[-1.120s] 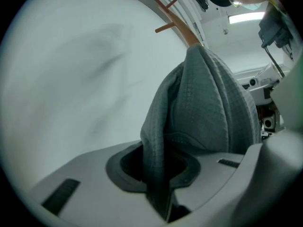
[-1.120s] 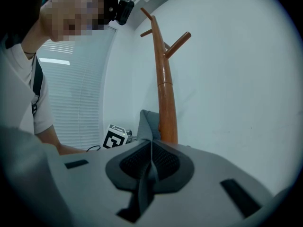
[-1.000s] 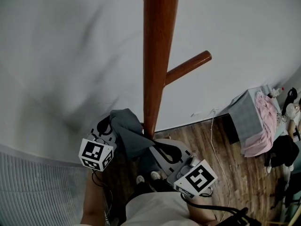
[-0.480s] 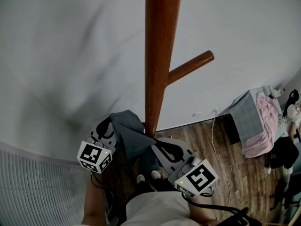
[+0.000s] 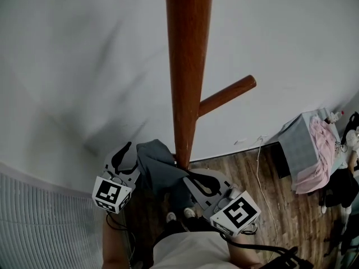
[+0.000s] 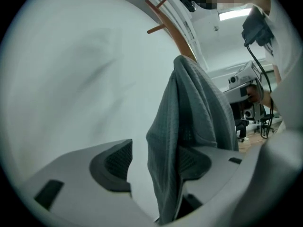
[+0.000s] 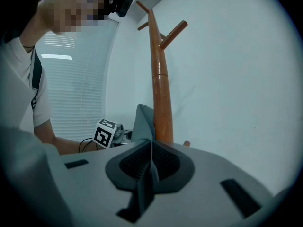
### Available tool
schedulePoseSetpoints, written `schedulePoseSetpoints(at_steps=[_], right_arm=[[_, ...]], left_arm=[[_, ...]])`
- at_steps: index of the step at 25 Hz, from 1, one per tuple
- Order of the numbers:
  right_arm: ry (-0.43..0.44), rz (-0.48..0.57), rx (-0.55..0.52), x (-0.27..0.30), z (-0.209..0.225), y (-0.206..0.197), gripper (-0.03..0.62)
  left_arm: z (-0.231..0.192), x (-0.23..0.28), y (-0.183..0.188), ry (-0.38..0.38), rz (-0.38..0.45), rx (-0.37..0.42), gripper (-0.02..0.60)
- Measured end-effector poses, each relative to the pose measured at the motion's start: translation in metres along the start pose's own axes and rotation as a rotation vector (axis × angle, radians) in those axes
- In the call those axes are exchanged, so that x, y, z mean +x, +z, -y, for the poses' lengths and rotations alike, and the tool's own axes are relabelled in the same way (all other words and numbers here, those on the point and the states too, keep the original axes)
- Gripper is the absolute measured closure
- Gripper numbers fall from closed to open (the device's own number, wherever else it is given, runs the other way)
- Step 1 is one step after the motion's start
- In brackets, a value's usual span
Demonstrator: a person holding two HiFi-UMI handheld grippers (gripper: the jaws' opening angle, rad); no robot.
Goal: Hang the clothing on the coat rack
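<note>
The brown wooden coat rack (image 5: 185, 72) stands against the white wall, with one peg (image 5: 227, 94) sticking out to the right. A grey garment (image 5: 157, 167) hangs bunched at the pole's left side, between both grippers. My left gripper (image 5: 132, 158) is open. Its jaws have just been opening, and in the left gripper view the garment (image 6: 189, 112) drapes between them against the right pad only. My right gripper (image 5: 190, 178) is shut on a thin fold of the garment (image 7: 144, 122), close in front of the pole (image 7: 161, 93).
Window blinds (image 5: 39, 223) fill the lower left. On the wooden floor at the right stands a low table (image 5: 297, 142) with pink cloth (image 5: 317, 150) on it, and a white cable (image 5: 261, 167) runs beside it. My shoes (image 5: 179, 214) are below the grippers.
The left gripper's jaws have spread apart and it has shifted a little to the left, off its grip on the garment. The right gripper keeps its hold and has not moved.
</note>
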State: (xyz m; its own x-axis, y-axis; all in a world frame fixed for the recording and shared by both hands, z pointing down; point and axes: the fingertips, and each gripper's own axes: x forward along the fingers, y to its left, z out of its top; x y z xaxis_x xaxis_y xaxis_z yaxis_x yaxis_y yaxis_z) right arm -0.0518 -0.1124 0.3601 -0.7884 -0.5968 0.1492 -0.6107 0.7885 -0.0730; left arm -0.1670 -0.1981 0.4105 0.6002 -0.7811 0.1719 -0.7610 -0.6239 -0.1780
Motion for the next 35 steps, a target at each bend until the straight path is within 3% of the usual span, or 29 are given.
schedulePoseSetpoints(at_steps=[6,15,19,22,28,32,35], right_arm=[[0.023,-0.013,-0.011,0.004,-0.002,0.0,0.569],[0.038,-0.038,-0.068,0.004,-0.006,-0.003,0.568],[0.036,-0.049,-0.065,0.003,-0.005,-0.006,0.564],[0.059,-0.036,-0.135,0.003,-0.007,-0.005,0.527],[0.074,-0.063,-0.219,-0.002,-0.01,-0.002,0.47],[0.08,0.048,-0.095,-0.014,-0.01,0.025,0.456],[0.074,0.103,-0.074,-0.021,-0.007,0.045,0.456]], left_arm=[[-0.008,-0.011,0.003,-0.003,0.007,0.006,0.276],[-0.017,-0.032,0.001,0.064,-0.019,0.049,0.249],[-0.019,-0.043,0.006,0.087,0.02,0.023,0.242],[-0.023,-0.053,0.015,0.117,0.069,-0.007,0.242],[-0.028,-0.071,0.03,0.206,0.1,0.014,0.244],[-0.031,-0.085,0.05,0.281,0.158,-0.027,0.244],[-0.025,-0.083,0.062,0.271,0.179,-0.012,0.244]])
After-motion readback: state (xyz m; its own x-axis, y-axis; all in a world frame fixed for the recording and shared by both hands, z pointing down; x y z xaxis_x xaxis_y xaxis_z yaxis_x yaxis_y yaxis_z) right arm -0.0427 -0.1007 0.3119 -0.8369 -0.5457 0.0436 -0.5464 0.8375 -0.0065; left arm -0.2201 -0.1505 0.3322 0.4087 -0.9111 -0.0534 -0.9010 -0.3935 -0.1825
